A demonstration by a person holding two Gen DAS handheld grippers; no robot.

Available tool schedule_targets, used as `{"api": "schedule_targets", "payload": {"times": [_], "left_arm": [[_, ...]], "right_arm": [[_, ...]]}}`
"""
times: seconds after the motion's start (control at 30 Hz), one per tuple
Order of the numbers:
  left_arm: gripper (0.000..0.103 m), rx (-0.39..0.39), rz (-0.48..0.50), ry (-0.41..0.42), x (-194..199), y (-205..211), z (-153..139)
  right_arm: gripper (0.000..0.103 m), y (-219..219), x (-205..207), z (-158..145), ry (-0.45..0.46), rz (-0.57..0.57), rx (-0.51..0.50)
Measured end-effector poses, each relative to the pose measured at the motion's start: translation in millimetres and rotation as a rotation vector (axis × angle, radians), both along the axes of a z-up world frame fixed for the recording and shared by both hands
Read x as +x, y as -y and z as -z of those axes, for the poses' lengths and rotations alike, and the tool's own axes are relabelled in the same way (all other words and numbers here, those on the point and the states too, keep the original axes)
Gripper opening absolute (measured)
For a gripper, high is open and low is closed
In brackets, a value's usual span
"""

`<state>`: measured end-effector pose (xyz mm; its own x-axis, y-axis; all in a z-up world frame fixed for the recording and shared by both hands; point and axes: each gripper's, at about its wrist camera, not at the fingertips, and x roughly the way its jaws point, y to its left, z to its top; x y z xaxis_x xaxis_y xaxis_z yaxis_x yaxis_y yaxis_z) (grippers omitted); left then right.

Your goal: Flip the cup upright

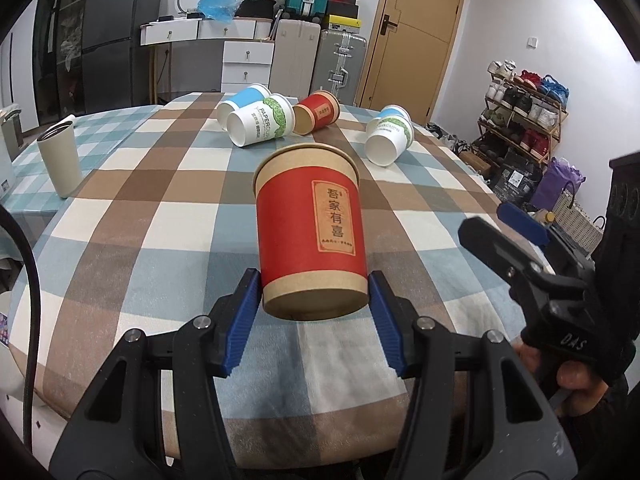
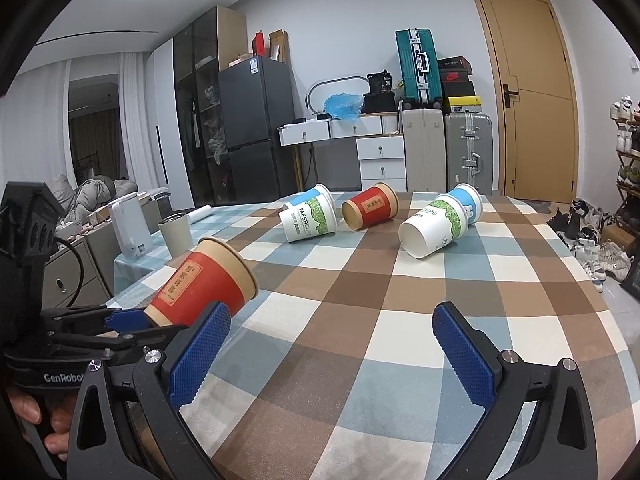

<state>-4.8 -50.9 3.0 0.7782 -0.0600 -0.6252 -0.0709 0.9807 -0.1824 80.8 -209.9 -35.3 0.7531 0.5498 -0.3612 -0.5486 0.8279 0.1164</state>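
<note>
My left gripper [image 1: 314, 308] is shut on the base of a red paper cup [image 1: 310, 228] with a kraft rim. It holds the cup above the checked tablecloth [image 1: 160, 216], tilted, mouth pointing away and up. The same cup [image 2: 200, 284] shows at the left of the right wrist view, held by the left gripper [image 2: 132, 322]. My right gripper [image 2: 332, 352] is open and empty over the near part of the table; it also shows at the right of the left wrist view [image 1: 508, 236].
Several paper cups lie on their sides at the far end: a white-green one [image 2: 308, 220], a red one [image 2: 370, 206], a white one [image 2: 434, 226]. A grey tumbler [image 1: 58, 160] stands upright at the left edge. A white kettle [image 2: 130, 226] stands beyond it.
</note>
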Motion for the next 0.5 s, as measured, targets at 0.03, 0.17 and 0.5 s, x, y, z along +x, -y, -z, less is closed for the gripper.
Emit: {"api": "schedule_targets", "payload": {"times": [0.03,0.17,0.5], "left_arm": [[0.052,-0.004,0.006,-0.003,-1.4,2.1,1.5],[0.052,0.004,0.011,-0.014,-4.9,9.8,7.7],[0.052,0.013,0.019,-0.041,-5.6,21.8,20.2]], "right_arm": [[0.103,0.2,0.6,0.2,-0.001,0.001,0.0],[0.103,0.0,1.9,1.0,-0.002,0.004,-0.005],[0.103,1.4,2.0,1.0,-0.005,0.013,-0.007]]}}
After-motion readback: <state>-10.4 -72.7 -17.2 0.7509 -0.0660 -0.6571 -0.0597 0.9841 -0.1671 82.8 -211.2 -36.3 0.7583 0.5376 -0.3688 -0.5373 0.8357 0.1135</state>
